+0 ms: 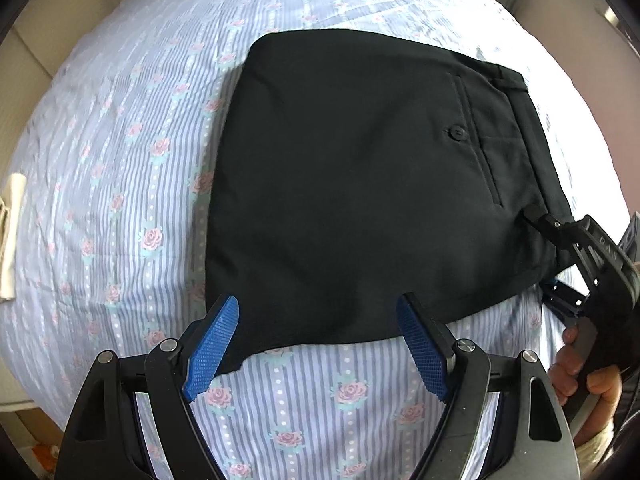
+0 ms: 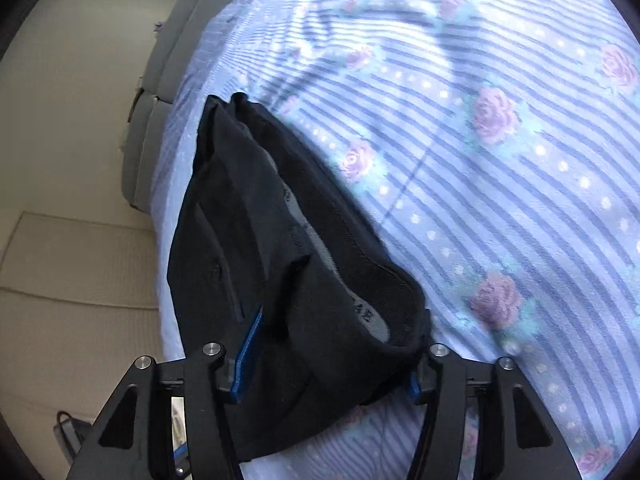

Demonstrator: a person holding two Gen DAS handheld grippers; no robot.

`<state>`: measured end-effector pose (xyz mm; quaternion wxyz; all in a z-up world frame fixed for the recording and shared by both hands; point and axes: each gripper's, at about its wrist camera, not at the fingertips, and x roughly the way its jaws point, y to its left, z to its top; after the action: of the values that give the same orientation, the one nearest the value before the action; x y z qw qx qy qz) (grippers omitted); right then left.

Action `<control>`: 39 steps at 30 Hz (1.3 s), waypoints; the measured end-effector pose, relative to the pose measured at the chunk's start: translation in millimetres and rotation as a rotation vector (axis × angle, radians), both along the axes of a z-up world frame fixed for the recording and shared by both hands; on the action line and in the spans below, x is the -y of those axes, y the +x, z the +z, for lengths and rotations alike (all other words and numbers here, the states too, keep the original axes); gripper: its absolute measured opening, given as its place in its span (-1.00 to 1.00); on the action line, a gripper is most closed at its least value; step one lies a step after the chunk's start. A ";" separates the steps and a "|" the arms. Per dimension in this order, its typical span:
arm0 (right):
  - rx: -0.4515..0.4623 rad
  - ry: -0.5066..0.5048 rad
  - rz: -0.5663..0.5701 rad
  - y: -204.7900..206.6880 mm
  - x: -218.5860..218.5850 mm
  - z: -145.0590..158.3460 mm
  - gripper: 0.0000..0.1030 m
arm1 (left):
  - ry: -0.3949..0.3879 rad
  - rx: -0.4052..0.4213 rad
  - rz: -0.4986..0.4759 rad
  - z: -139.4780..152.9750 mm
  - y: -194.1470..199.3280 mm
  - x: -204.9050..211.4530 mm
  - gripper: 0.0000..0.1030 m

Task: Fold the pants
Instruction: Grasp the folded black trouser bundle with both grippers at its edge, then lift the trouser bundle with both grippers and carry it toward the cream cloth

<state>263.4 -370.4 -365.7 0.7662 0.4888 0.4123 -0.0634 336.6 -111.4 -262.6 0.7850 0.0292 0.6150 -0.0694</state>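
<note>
Black pants lie folded into a flat block on the bed, back pocket and button up, waistband to the right. My left gripper is open, its blue pads over the near edge of the pants, holding nothing. My right gripper is at the waistband corner on the right. In the right wrist view the waistband sits between the fingers of the right gripper, which are spread wide around the bunched cloth; whether they press on it I cannot tell.
The bed carries a light blue striped sheet with pink roses. A cream cloth lies at the bed's left edge. A grey headboard or cushion and beige floor lie beyond the bed.
</note>
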 end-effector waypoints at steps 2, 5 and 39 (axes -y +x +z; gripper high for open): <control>0.011 -0.015 -0.028 1.4 -4.5 -1.7 0.26 | -0.034 -0.010 0.027 -4.7 7.1 -13.5 0.57; -0.015 -0.057 -0.056 8.0 -6.6 0.2 0.07 | -0.126 -0.036 0.089 -6.9 25.0 -41.3 0.57; -0.249 -0.300 -0.141 36.4 -28.6 25.5 0.14 | -0.759 -0.381 -0.198 -100.2 149.0 -61.4 -0.29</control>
<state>299.8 -341.8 -340.2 0.7672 0.3853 0.4545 -0.2373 485.6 -50.0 -362.8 0.6022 -0.2160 0.6740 -0.3695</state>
